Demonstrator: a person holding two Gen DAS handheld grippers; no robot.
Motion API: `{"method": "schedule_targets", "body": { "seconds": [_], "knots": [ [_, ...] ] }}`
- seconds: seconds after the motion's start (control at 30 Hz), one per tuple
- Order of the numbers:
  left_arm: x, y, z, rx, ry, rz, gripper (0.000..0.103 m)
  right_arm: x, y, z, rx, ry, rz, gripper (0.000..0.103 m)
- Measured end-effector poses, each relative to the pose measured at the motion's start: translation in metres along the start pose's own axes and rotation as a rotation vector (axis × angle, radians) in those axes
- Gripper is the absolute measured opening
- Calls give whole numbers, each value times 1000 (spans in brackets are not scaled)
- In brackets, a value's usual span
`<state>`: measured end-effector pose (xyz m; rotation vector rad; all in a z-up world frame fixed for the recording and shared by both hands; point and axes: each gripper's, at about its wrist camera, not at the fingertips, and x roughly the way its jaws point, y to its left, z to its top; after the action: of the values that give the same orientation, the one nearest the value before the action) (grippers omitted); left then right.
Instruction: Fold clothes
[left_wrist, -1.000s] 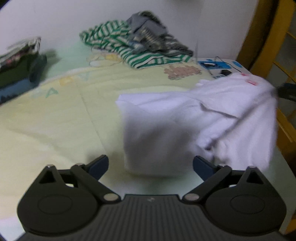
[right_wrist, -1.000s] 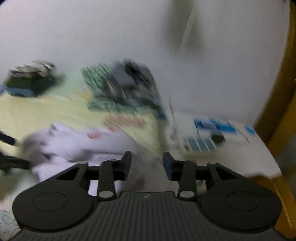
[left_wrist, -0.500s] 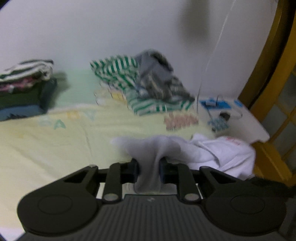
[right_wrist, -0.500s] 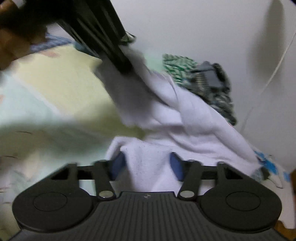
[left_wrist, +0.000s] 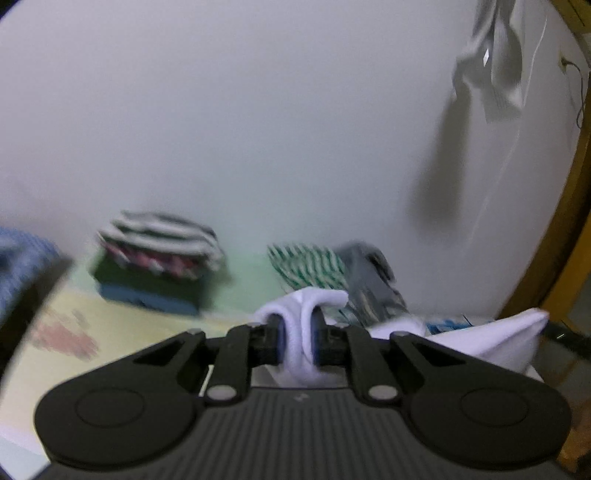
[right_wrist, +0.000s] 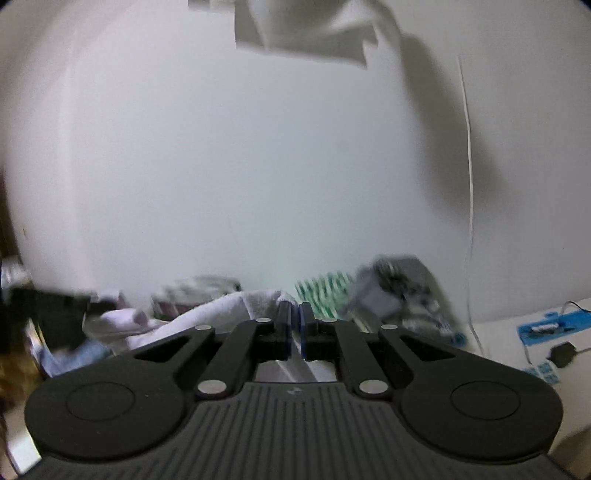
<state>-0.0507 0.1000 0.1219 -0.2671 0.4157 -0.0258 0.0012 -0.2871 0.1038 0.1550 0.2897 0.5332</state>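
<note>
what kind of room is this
Probably a bedroom: a pale yellow bedsheet laid against a plain white wall, with a stack of folded clothes and a green striped garment heaped on it.

White garment (left_wrist: 301, 343), green-striped clothes (left_wrist: 306, 267), pale yellow bedsheet (left_wrist: 122, 332).

A: Dim, flat indoor light, with a greyish cast on the wall (left_wrist: 258, 129).

B: Soft dark shadow (left_wrist: 439, 166) falls beneath the hanging cloth (left_wrist: 491, 74). Clothes piles (left_wrist: 159, 254) are smeared by motion blur; the fisheye bends the edges and darkens the corners.
</note>
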Motion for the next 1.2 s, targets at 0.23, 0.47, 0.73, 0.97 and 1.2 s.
{"method": "schedule_targets", "body": {
  "seconds": [0.23, 0.47, 0.73, 0.97, 1.2],
  "knots": [
    [-65, 62, 24, 2, -48, 106, 9, -23, 58, 38, 38, -177, 146, 0],
    [-72, 118, -1, -30, 63, 158, 8, 30, 141, -12, -130, 74, 178, 60],
    [-66, 139, -23, -43, 120, 120, 8, 84, 275, -155, -492, 388, 264, 74],
    [-59, 151, -33, -34, 147, 105, 9, 136, 321, -236, -733, 425, 61, 31],
    [-30, 168, -50, -60, 224, 103, 12, 133, 239, -157, -177, 398, 68, 3]
  ]
}}
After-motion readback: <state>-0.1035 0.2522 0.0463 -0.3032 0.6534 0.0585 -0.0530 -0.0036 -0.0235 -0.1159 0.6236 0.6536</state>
